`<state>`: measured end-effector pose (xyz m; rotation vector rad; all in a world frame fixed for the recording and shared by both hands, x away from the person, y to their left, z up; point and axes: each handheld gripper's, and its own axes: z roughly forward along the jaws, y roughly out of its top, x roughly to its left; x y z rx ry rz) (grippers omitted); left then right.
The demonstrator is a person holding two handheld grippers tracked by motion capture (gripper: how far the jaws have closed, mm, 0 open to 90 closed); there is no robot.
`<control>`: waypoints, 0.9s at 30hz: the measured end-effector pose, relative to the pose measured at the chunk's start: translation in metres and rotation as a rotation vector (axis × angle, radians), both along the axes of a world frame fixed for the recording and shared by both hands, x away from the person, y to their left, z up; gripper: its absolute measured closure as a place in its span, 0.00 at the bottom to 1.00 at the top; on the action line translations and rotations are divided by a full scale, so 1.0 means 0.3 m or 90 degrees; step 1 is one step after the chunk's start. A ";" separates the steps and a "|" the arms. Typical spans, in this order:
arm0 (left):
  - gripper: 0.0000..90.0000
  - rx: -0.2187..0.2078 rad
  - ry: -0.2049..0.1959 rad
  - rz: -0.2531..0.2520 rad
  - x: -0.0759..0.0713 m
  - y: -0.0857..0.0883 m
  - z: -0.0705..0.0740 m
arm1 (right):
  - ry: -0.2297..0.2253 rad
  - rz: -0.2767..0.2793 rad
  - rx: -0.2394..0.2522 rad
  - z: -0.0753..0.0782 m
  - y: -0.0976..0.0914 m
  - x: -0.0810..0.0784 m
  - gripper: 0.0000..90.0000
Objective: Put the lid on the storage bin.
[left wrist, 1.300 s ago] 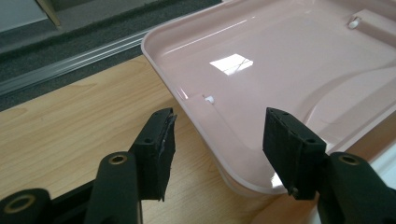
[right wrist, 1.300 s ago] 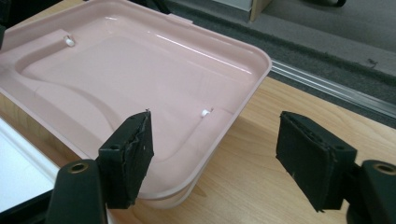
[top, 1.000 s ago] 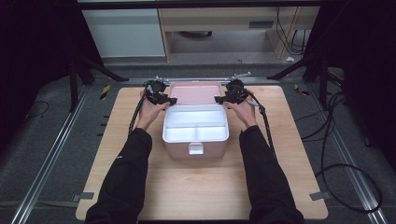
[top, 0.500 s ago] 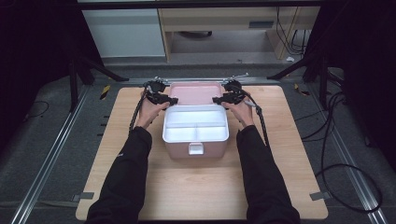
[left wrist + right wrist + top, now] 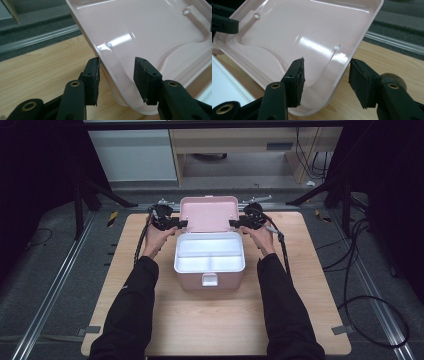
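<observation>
Glossy pink lid [image 5: 208,213] stands raised (white tray [image 5: 210,255] below).

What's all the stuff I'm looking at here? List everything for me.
box: one, pink, middle of the table, open
lid: one, pink, raised behind the box, each side edge between a tool's jaws
tray: one, white, divided, sitting in the box top
latch: one, white, front of the box
table: one, light wood
cables: several, black, on the floor at right
left tool: one, black, at the lid's left edge, jaws just closing, not yet pressing
right tool: one, black, at the lid's right edge, likewise
sleeves: two, black
</observation>
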<state>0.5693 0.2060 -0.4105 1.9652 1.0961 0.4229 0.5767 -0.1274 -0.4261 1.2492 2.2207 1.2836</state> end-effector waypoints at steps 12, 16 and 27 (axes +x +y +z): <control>0.66 0.012 -0.047 -0.025 -0.080 0.010 0.096 | -0.070 0.025 0.012 0.093 -0.018 -0.067 0.52; 0.66 0.025 -0.056 -0.032 -0.099 0.002 0.115 | -0.082 0.028 0.011 0.117 -0.026 -0.086 0.53; 0.68 0.044 -0.083 -0.048 -0.160 -0.005 0.169 | -0.114 0.053 -0.026 0.188 -0.038 -0.154 0.52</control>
